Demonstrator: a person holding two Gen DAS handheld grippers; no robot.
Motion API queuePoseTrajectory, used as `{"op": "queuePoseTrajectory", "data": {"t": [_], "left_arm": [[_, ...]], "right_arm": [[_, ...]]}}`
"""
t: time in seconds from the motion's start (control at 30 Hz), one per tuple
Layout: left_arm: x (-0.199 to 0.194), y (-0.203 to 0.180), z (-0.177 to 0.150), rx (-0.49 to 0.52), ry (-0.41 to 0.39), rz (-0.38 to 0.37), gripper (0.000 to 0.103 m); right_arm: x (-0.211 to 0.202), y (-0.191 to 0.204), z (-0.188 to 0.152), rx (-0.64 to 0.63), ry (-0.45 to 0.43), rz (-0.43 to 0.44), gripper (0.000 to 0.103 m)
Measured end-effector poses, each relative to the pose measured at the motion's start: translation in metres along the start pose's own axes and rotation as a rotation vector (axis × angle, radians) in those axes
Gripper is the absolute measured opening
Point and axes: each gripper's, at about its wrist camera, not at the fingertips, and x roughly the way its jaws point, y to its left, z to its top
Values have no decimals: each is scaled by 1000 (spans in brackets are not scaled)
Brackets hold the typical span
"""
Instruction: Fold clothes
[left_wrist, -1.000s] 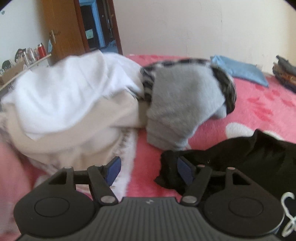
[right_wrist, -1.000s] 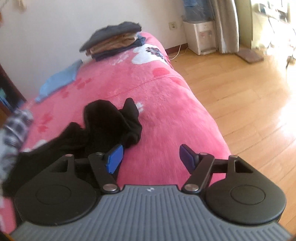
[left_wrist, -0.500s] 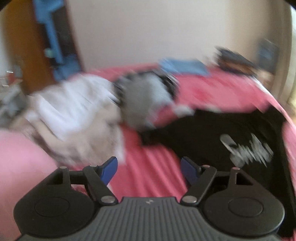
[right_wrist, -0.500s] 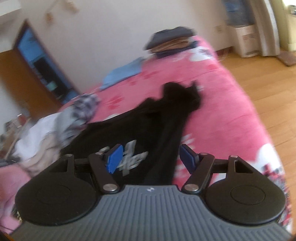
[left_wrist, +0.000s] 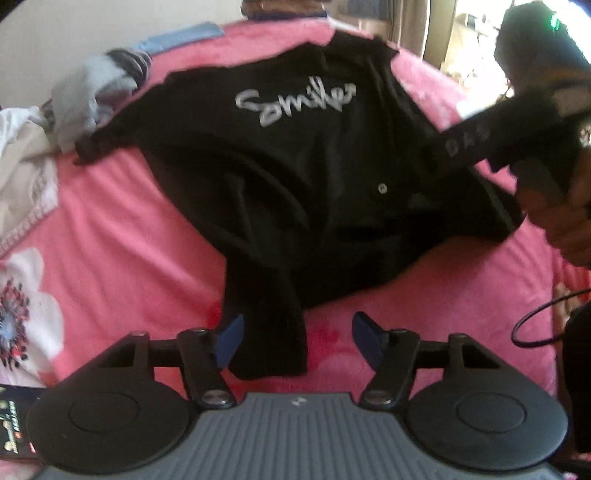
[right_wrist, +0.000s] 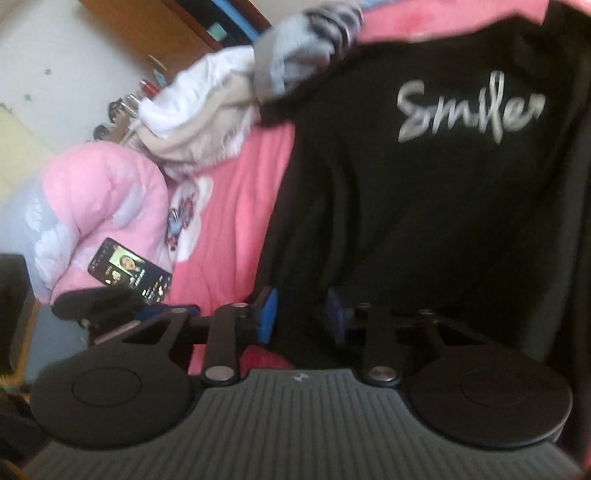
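A black T-shirt (left_wrist: 314, 177) with a silver "Smiler" print (left_wrist: 295, 101) lies spread on the pink bed cover (left_wrist: 122, 236). My left gripper (left_wrist: 298, 341) hovers over its near edge. A narrow flap of the shirt (left_wrist: 269, 332) lies between the closing jaws, beside the left pad (left_wrist: 231, 339), and is not pinched. My right gripper (right_wrist: 301, 315) is low over the shirt's (right_wrist: 424, 221) edge. Its jaws are closing with black cloth between the pads, which still stand apart. In the left wrist view a hand (left_wrist: 569, 221) holds the right gripper's handle at the shirt's right side.
A heap of white and beige clothes (right_wrist: 199, 122) and a grey garment (right_wrist: 295, 55) lie beyond the shirt. A blue cloth (left_wrist: 177, 35) lies at the far edge. A pink quilt (right_wrist: 92, 199) and a phone (right_wrist: 129, 271) sit beside the cover.
Both views have swung off the clothes heap and the bed edge onto the black shirt, and sit lower and closer. The right jaws have narrowed a lot, the left ones slightly.
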Motion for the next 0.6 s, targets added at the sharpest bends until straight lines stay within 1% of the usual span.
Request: {"op": "queuePoseTrajectory", "data": {"t": [0.07,0.13,0.17,0.2,0.23,0.33,0.4,0.43,0.5,0.6], "left_arm": [[10,-3,-4,23,18,29,56],[16,-5,-8,39,16,68,39],[16,-3,-9,38,7,78,33],[17,-1,-10,36,-1,88,21],[16,1,-11,27,-8,90,13],[1,20,-14,-62,-44,60,7],[-7,37,-14,-146,-67,50,6],[-11,48,-17,-205,-76,38,5],[-17,75,-25,-357,-87,-12,5],[-13,114,-40,-593,-69,-71,5]], "right_arm": [[4,4,-5,17,16,15,28],[6,8,-7,10,22,6,28],[7,9,-7,3,21,-4,28],[6,8,-8,-1,17,-12,28],[5,7,-8,-4,11,-18,28],[1,3,-8,-10,-5,-32,28],[1,2,-7,-11,-9,-43,28],[0,0,-7,-9,-10,-47,28],[1,-2,-6,2,-9,-50,28],[5,-4,-6,21,-8,-42,29]]}}
